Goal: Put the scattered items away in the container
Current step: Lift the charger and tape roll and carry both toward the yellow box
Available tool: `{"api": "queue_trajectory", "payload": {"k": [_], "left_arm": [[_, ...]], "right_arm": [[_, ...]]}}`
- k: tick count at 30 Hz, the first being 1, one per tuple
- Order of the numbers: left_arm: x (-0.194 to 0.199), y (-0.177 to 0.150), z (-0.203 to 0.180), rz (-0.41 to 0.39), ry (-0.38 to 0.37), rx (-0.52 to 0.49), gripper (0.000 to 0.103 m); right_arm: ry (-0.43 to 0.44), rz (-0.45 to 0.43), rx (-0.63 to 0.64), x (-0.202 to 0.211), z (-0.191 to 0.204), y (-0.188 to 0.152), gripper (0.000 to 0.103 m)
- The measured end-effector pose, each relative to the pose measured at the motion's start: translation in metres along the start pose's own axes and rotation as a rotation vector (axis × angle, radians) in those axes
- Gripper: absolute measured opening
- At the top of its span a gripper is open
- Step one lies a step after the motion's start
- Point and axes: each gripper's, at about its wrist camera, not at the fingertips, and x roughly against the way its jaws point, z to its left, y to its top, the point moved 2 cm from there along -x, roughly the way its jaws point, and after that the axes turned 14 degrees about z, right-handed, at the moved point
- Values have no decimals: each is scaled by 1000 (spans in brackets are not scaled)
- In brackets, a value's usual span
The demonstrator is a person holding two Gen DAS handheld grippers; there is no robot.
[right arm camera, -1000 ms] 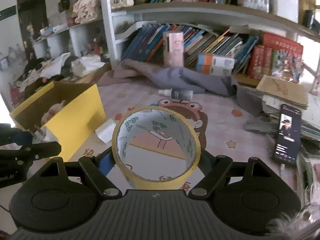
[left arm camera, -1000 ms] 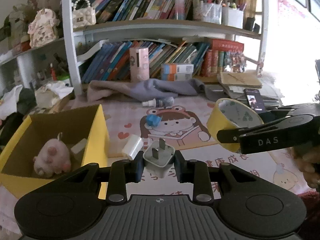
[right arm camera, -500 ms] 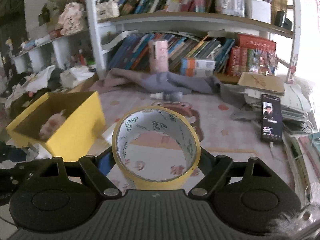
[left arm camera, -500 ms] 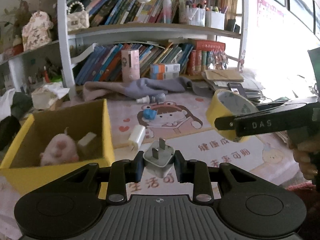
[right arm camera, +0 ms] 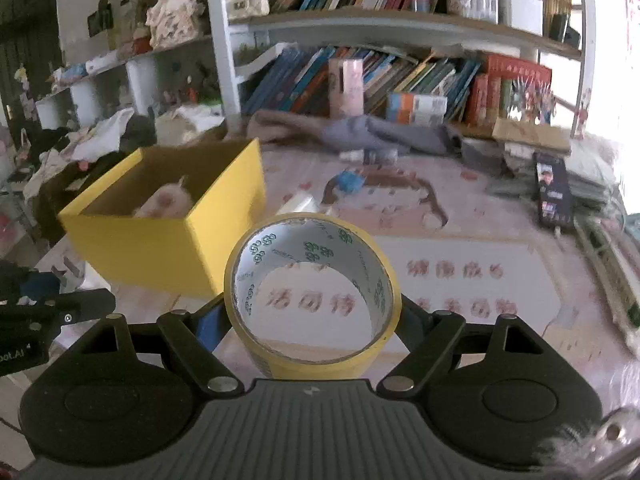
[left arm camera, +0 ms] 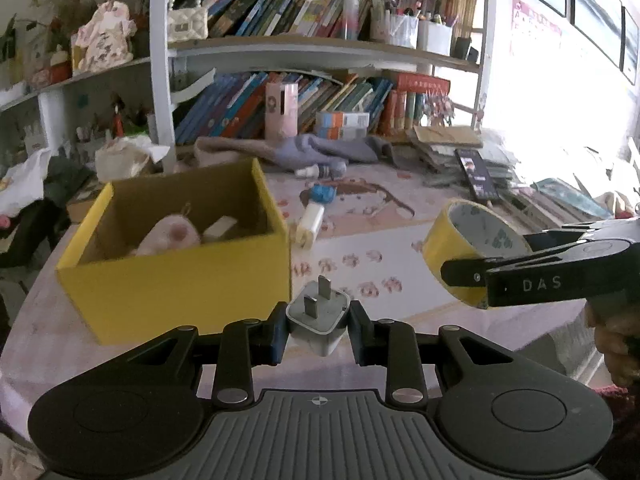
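While the bookshelf (left arm camera: 320,52) fills the back of both views, the table (left arm camera: 380,280) under its pink printed cloth carries the yellow cardboard box (left arm camera: 176,280), which now looms much nearer than a second ago, its near wall just ahead of the left gripper (left arm camera: 319,330); both hands have swept across toward it, so the carry looks close to its end and the drop over the open top is likely next. Inside the box lie a pink plush toy (left arm camera: 168,236) and a small white block (left arm camera: 220,226). The right gripper (right arm camera: 312,320) has its jaws clenched wide around a roll of yellow tape (right arm camera: 312,300), held in the air to the right of the box and not yet over it. The left gripper's jaws are clamped tight on a white plug adapter (left arm camera: 319,320), prongs up, low before the box wall. Still loose on the table beyond are a white charger (left arm camera: 310,224), a blue toy (left arm camera: 322,194) and a small spray bottle (left arm camera: 320,170).
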Motion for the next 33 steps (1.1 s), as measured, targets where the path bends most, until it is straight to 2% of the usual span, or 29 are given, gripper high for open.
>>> {"api": "queue_trajectory", "payload": {"k": [10, 21, 33], "left_arm": [[24, -32, 23, 19, 11, 39, 29], [43, -53, 49, 18, 51, 109, 29], [47, -54, 63, -13, 32, 137, 29]], "right_arm": [[39, 55, 37, 4, 45, -20, 82], [114, 99, 160, -1, 94, -24, 82], [103, 77, 253, 6, 118, -18, 82]]}}
